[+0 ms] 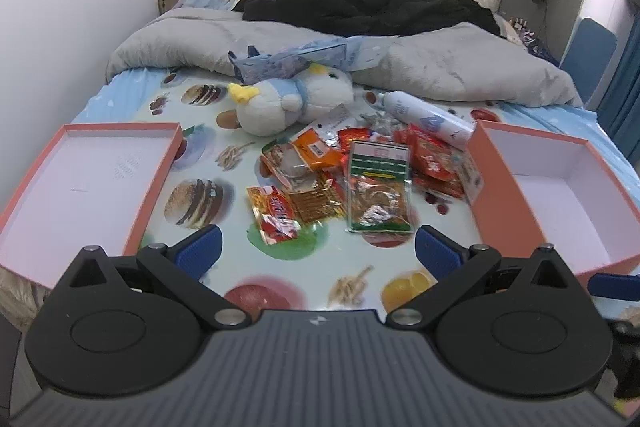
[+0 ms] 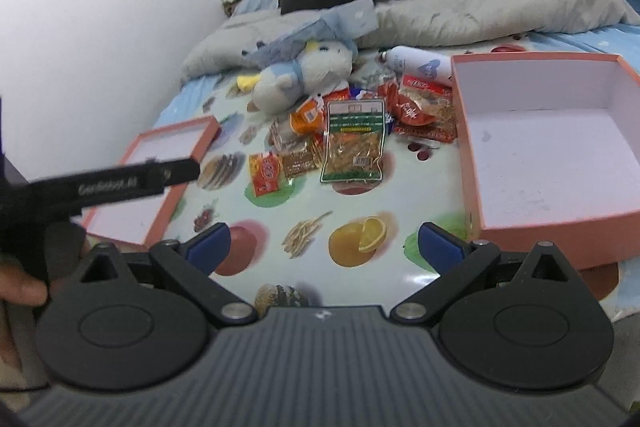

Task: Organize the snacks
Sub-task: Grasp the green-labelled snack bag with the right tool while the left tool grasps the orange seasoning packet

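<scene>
A pile of snack packets lies mid-sheet: a large green-edged clear packet (image 1: 379,187) (image 2: 354,147), a small red-orange packet (image 1: 274,213) (image 2: 265,173), an orange packet (image 1: 316,149) (image 2: 306,119) and red packets (image 1: 434,157) (image 2: 424,107). A shallow pink box (image 1: 150,187) (image 2: 176,183) sits left, a deeper pink box (image 1: 486,195) (image 2: 466,155) right; both are empty. My left gripper (image 1: 318,253) is open and empty, just in front of the pile. My right gripper (image 2: 324,245) is open and empty, further back over the sheet.
A plush penguin (image 1: 288,99) (image 2: 304,73) and a white spray bottle (image 1: 428,117) (image 2: 416,61) lie behind the snacks. A grey duvet (image 1: 460,67) and black clothes (image 1: 360,3) fill the far bed. The left gripper's black body (image 2: 116,181) crosses the right wrist view.
</scene>
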Action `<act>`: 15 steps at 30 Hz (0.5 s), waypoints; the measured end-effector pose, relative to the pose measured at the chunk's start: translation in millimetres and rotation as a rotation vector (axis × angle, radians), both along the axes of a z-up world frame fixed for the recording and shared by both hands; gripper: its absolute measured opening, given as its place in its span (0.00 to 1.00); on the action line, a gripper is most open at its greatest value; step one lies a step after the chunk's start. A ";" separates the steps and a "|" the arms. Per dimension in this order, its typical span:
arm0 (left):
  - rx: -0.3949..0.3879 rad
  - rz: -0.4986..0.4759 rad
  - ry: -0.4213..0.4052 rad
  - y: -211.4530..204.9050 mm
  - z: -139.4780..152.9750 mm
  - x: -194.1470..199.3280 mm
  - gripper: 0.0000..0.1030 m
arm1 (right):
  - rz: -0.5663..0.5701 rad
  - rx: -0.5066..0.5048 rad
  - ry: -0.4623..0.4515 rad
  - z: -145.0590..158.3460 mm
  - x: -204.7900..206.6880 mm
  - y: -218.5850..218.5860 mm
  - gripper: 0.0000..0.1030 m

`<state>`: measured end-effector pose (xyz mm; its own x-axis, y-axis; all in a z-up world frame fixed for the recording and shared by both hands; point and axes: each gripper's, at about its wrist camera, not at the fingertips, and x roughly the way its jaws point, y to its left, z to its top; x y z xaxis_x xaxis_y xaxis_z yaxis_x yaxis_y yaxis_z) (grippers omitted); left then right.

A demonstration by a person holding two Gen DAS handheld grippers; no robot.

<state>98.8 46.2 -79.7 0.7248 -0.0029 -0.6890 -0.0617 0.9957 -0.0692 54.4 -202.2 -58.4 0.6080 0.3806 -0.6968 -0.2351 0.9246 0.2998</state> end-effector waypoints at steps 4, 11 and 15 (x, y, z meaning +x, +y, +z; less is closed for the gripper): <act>-0.003 -0.032 0.025 10.0 -17.2 29.5 1.00 | 0.019 -0.004 0.016 -8.0 20.1 11.9 0.99; 0.087 -0.098 0.087 16.2 -55.3 86.5 1.00 | 0.035 -0.034 0.036 -29.8 60.8 33.4 0.99; 0.126 -0.114 0.112 17.5 -76.1 115.2 1.00 | 0.042 -0.038 0.052 -45.4 82.7 42.1 0.99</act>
